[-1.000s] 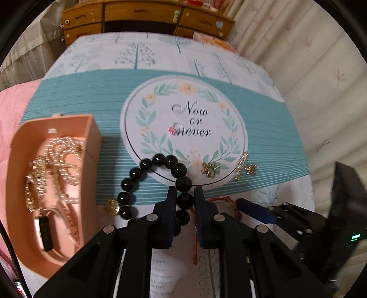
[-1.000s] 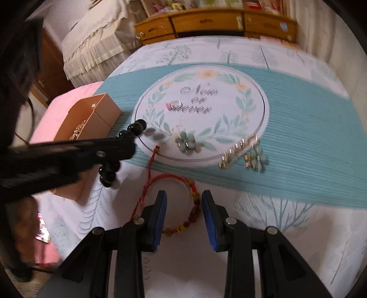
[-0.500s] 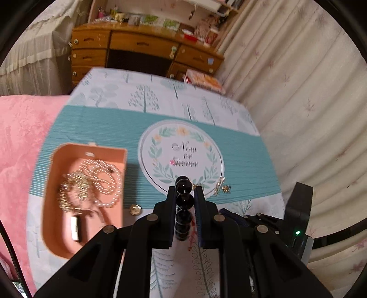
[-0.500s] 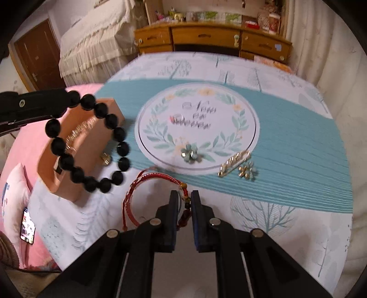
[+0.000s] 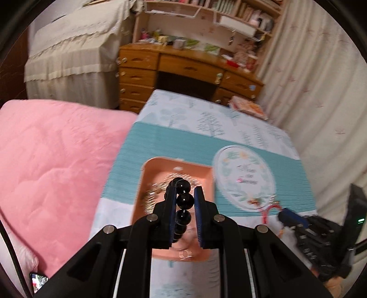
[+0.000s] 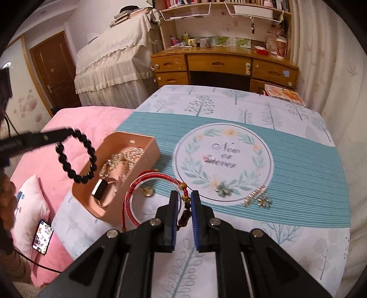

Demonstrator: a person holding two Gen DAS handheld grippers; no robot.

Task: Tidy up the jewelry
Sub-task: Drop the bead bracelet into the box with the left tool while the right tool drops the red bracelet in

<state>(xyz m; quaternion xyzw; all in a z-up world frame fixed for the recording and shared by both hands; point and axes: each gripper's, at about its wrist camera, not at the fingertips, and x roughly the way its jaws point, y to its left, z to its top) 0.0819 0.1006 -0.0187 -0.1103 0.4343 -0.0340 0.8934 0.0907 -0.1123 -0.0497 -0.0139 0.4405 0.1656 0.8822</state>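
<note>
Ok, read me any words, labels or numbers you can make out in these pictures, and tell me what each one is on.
"Now or Never": script lettering inside the leafy round wreath print on the tablecloth.
Book spines on the shelf: too small to read.
Phone screen on the pink bedding: too small to read.
Left wrist view: the same lettering is blurred.

Wooden desk (image 6: 220, 66), pale curtains (image 6: 330, 75)

Box (image 6: 128, 160) is placed at the worktop's (image 6: 298, 160) 9 o'clock edge; hair clips (image 6: 257, 197) lie at 4 o'clock of the roundel (image 6: 222, 160).
</note>
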